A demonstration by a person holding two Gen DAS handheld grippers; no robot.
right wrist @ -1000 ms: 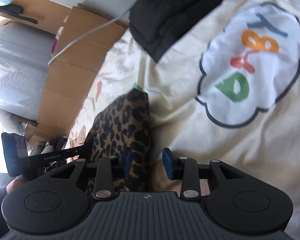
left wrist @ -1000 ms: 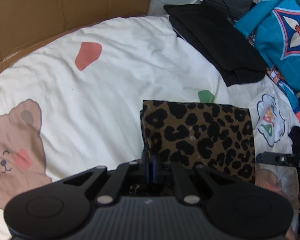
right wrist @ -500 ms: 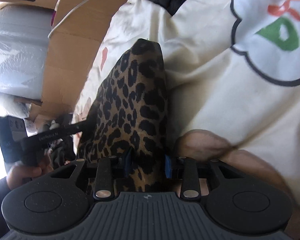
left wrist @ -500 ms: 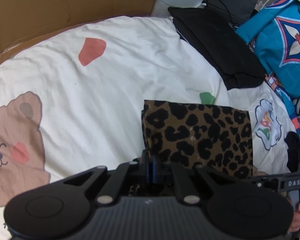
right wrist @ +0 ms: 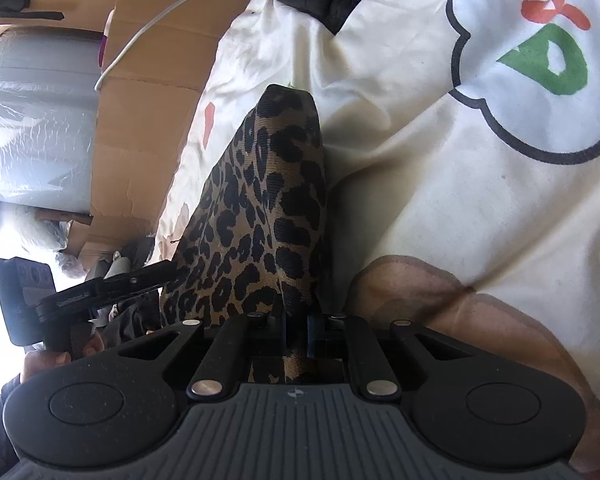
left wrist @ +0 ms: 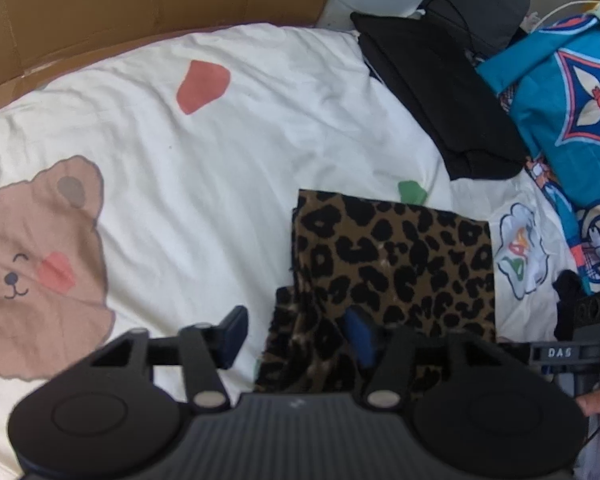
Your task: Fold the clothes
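A folded leopard-print cloth (left wrist: 396,264) lies on the cream printed bed sheet (left wrist: 228,168). My left gripper (left wrist: 296,334) is open at the cloth's near left corner, with a loose lower layer between its blue pads. In the right wrist view the same leopard-print cloth (right wrist: 268,200) rises as a ridge, and my right gripper (right wrist: 296,334) is shut on its near edge. The right gripper's body (left wrist: 572,352) shows at the cloth's right side, held by a hand. In the right wrist view, the left gripper's body (right wrist: 100,288) is visible at the left.
A black garment (left wrist: 436,92) lies at the back right of the sheet, next to a blue patterned fabric (left wrist: 568,100). A dark grey bag (left wrist: 480,4) sits behind them. Cardboard (left wrist: 140,4) walls the far side. A bear print (left wrist: 40,264) marks the sheet's left.
The left gripper has opened and let go of the leopard cloth. The right gripper moved onto the cloth's edge and shut on it.
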